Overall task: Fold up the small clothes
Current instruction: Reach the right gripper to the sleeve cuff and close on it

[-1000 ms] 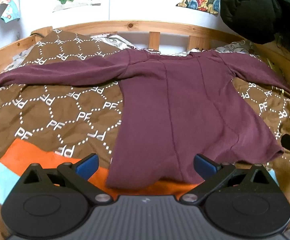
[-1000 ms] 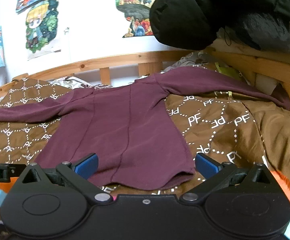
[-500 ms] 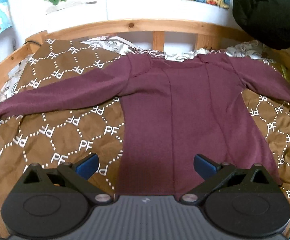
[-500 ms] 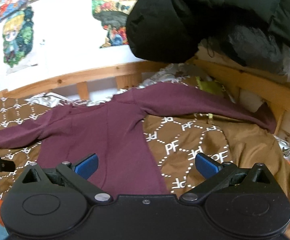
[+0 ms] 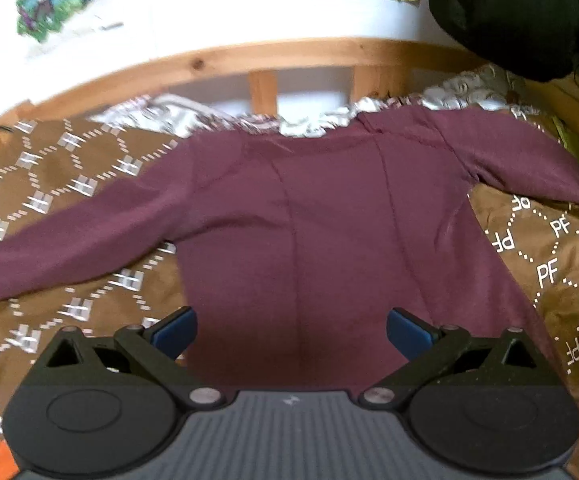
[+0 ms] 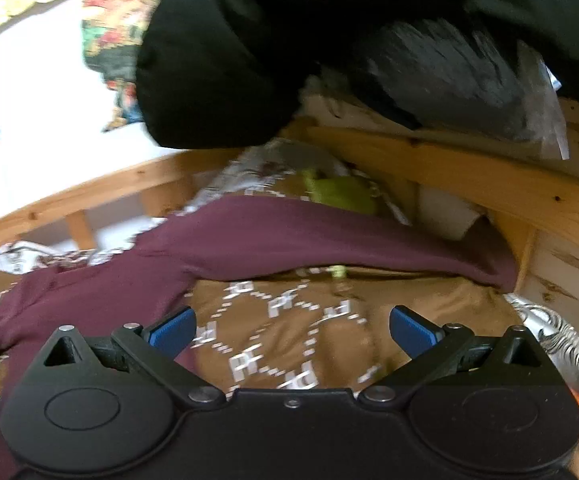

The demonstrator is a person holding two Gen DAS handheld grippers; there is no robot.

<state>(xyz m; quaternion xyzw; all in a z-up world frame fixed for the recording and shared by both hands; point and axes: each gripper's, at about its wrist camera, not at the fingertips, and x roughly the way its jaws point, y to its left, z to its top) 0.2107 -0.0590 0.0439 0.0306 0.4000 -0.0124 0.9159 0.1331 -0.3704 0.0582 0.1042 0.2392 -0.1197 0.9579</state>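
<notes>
A maroon long-sleeved top (image 5: 329, 216) lies flat on a brown patterned blanket (image 5: 69, 184), sleeves spread to both sides. My left gripper (image 5: 291, 332) is open and empty, above the top's lower body. My right gripper (image 6: 291, 330) is open and empty over the blanket (image 6: 289, 320), just below the top's right sleeve (image 6: 309, 240). That sleeve's cuff (image 6: 493, 268) lies by the wooden bed frame.
A wooden bed rail (image 5: 269, 56) runs along the far side and the right side (image 6: 469, 176). A black jacket (image 6: 289, 40) hangs over the right corner. A yellow-green item (image 6: 341, 196) lies behind the sleeve. Posters hang on the white wall (image 5: 209, 8).
Both grippers have moved forward over the bed, from the top's hem toward its upper part. The right gripper has also swung right toward the right sleeve. Both stay open.
</notes>
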